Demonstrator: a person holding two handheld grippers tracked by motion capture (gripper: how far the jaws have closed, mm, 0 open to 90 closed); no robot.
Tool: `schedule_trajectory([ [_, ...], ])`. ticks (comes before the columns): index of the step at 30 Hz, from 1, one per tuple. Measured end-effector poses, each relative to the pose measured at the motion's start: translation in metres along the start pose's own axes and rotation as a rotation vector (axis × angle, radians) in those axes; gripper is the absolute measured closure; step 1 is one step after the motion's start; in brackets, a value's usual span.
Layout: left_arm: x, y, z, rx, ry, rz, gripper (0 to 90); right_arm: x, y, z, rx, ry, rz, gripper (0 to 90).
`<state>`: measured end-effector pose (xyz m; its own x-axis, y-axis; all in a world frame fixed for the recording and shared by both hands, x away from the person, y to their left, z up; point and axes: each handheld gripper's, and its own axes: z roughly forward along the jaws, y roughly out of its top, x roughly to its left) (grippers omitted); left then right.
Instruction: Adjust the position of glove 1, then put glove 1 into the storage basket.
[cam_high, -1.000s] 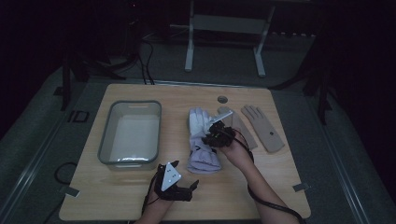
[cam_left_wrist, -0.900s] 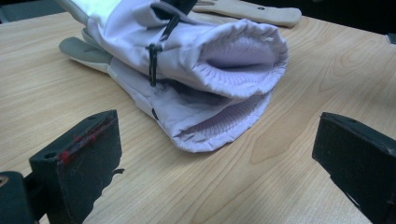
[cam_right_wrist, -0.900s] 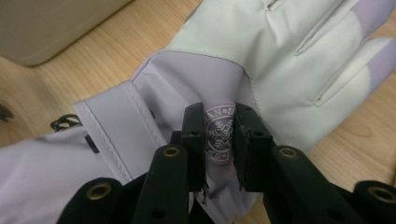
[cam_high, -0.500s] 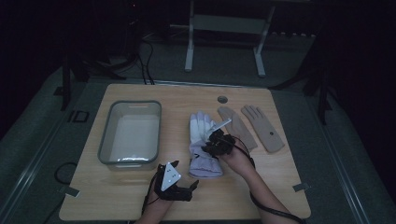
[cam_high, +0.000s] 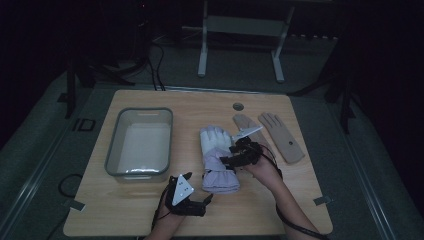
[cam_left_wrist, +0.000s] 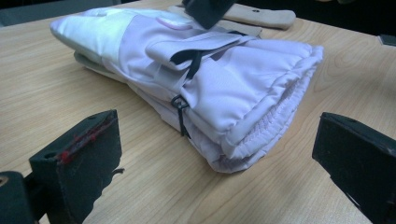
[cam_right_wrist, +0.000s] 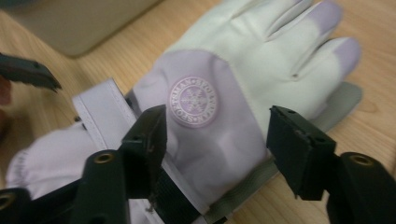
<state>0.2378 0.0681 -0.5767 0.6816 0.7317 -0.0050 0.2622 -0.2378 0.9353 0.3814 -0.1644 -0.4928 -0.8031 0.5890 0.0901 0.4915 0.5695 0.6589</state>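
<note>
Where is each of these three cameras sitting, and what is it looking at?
High view: above the person's side, looking down on the table; both forearms show.
Left gripper view: low on the left gripper, facing the lilac glove cuff.
Right gripper view: on the right gripper, over the glove's back, jaws just opened.
All share that glove.

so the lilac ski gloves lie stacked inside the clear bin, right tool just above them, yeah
Not inside it. The lilac ski gloves lie stacked on the bare table, to the right of the clear bin, as the high view shows. The right tool does sit just above them, jaws apart.
</note>
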Motion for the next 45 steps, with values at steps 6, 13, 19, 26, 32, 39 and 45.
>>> schedule_trajectory([
  [6,0.0,-0.001,-0.001,-0.011,0.003,-0.003,1.7,-0.006,-0.001,-0.017,-0.092,0.02,0.062,19.6],
  [13,-0.001,-0.001,-0.002,-0.022,0.01,0.002,1.7,-0.009,-0.004,-0.028,-0.152,-0.016,0.049,18.6],
  [19,-0.003,-0.001,-0.002,-0.021,0.014,0.009,1.7,-0.009,-0.006,-0.038,-0.19,-0.077,0.022,17.7],
  [26,-0.003,0.011,-0.006,0.027,-0.035,-0.023,1.7,-0.012,-0.012,-0.046,-0.173,-0.09,0.077,13.3],
  [32,0.0,0.035,-0.015,0.039,-0.031,-0.051,1.7,-0.009,-0.012,-0.044,-0.161,-0.124,0.069,18.9],
  [39,0.004,0.07,-0.001,0.11,0.0,-0.027,1.7,-0.006,-0.011,-0.031,-0.132,-0.119,0.095,33.0],
  [45,0.012,0.078,0.022,0.202,0.036,-0.073,4.9,-0.005,-0.013,-0.013,-0.13,-0.129,0.134,35.2],
])
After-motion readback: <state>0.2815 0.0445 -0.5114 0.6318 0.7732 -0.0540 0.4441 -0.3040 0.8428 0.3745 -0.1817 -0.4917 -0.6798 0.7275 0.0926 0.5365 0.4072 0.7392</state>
